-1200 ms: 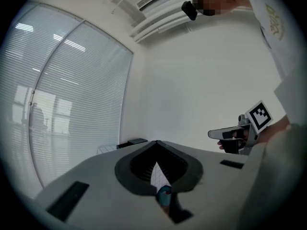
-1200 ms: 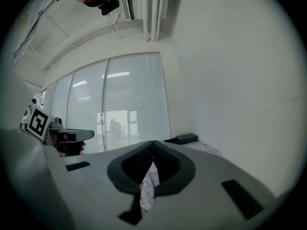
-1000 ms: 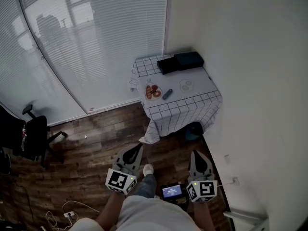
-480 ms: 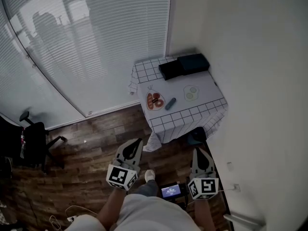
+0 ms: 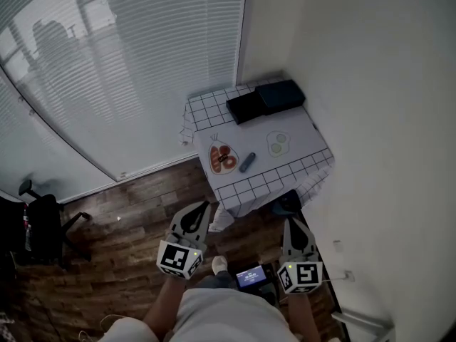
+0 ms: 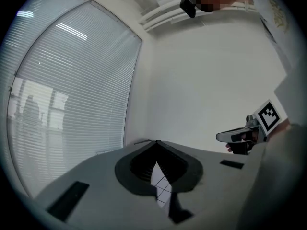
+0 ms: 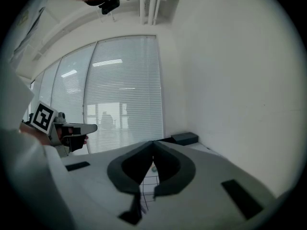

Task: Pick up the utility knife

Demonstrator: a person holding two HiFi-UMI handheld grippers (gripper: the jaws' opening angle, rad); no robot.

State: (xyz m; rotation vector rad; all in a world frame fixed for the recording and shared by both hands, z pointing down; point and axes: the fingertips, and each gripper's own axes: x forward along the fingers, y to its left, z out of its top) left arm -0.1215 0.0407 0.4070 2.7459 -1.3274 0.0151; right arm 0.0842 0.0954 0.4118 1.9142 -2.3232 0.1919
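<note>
Both grippers have been carried nearer the checked table (image 5: 299, 140). The left gripper (image 5: 206, 205) and right gripper (image 5: 291, 224) are seen shut and empty. The utility knife (image 5: 246, 162) lies untouched beside an orange plate (image 5: 223, 157), so the approach is judged unfinished.

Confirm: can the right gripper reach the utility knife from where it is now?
Probably not yet. The utility knife lies mid-table, while the right gripper hangs over the floor, short of the table edge, fingers shut. Nothing blocks the path.
</note>
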